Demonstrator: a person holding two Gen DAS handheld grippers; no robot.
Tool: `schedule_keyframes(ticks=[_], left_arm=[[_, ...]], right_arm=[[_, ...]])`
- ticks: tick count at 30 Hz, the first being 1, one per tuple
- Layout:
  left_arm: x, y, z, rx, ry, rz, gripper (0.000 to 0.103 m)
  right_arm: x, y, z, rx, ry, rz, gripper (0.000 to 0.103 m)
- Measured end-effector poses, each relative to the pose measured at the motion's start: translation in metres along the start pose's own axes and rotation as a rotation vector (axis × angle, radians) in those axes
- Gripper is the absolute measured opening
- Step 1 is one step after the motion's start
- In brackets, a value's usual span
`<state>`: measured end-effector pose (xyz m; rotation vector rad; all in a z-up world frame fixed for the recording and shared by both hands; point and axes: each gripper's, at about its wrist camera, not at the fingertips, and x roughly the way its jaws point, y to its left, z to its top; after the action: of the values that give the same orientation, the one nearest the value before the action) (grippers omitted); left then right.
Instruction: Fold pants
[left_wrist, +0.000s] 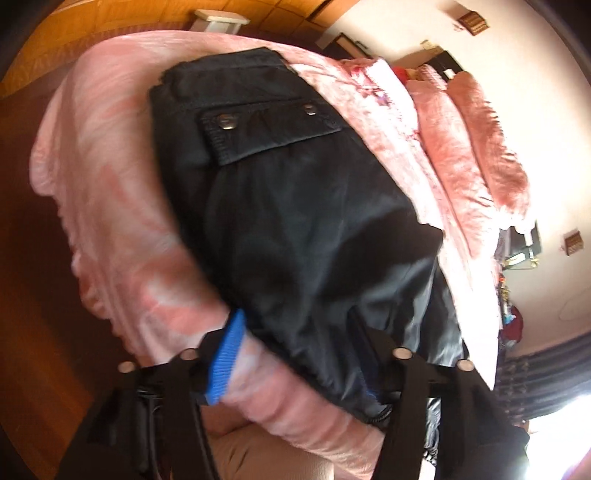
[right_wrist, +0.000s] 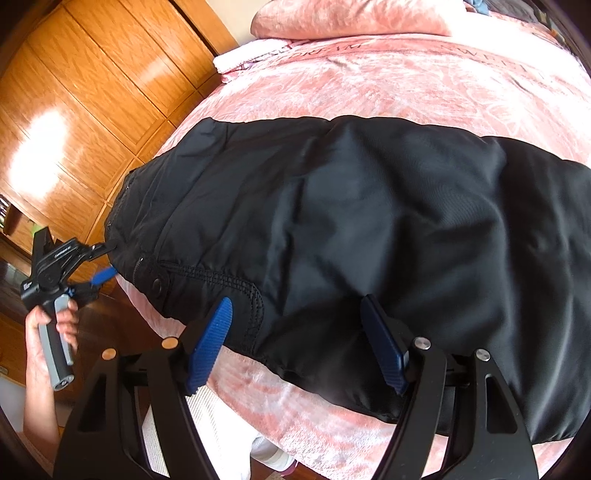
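While the black pants (right_wrist: 369, 229) lie across the pink bed (right_wrist: 406, 74) mid-frame, both your left gripper (right_wrist: 105, 264) and right gripper (right_wrist: 295, 332) stand released; next, grasp the near edge to fold.

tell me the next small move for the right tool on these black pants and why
Probably close the right tool on the pants' near edge. Its blue pads stand open with that hem between them, not pressing, and the black cargo pants lie flat on the pink bedspread. The left tool, also open, sits at the far end, so a fold seems ready to start.
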<state>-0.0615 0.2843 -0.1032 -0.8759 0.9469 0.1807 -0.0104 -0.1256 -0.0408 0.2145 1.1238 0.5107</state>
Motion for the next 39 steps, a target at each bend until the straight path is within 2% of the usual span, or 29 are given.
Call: schedule_keyframes(ticks=[4,9,11,17,19,22,27,28,32,34,36,39], left_arm=[[0.014,0.017,-0.004,-0.058,0.044,0.021,0.059],[0.018,0.012,0.006,-0.046,0.014,0.002,0.058],[0.02,0.013,0.012,-0.054,-0.006,-0.005,0.052],[0.036,0.021,0.025,-0.119,-0.03,-0.12,0.029],[0.033,0.013,0.027,-0.087,-0.057,-0.137,0.021],[0.019,-0.019,0.038,0.033,-0.13,-0.201,0.018],[-0.001,-0.072,0.051,0.236,-0.242,-0.249,0.017],[0.001,-0.071,0.051,0.251,-0.246,-0.242,0.017],[0.025,-0.031,0.045,0.131,-0.172,-0.159,0.016],[0.026,-0.014,0.033,0.113,-0.152,-0.118,0.016],[0.025,-0.004,0.028,0.104,-0.14,-0.115,0.017],[0.025,0.001,0.027,0.092,-0.137,-0.12,0.018]], right_arm=[[0.001,0.003,-0.001,-0.015,-0.002,-0.007,0.074],[0.0,0.002,-0.001,-0.018,0.002,0.002,0.073],[0.0,-0.001,-0.001,-0.007,0.0,0.013,0.073],[0.0,-0.002,-0.002,-0.009,-0.007,0.019,0.073],[0.0,-0.002,-0.002,-0.011,-0.008,0.021,0.073],[0.001,-0.002,-0.002,-0.01,-0.01,0.018,0.073],[0.002,0.003,-0.002,0.0,-0.024,0.003,0.076],[0.004,0.003,-0.002,0.007,-0.025,0.002,0.077],[0.004,0.002,-0.003,0.017,-0.021,0.009,0.077],[-0.001,0.001,-0.004,0.026,-0.012,0.02,0.076],[-0.014,-0.004,-0.005,0.053,-0.016,0.047,0.076],[-0.043,-0.02,-0.011,0.148,-0.03,0.136,0.076]])
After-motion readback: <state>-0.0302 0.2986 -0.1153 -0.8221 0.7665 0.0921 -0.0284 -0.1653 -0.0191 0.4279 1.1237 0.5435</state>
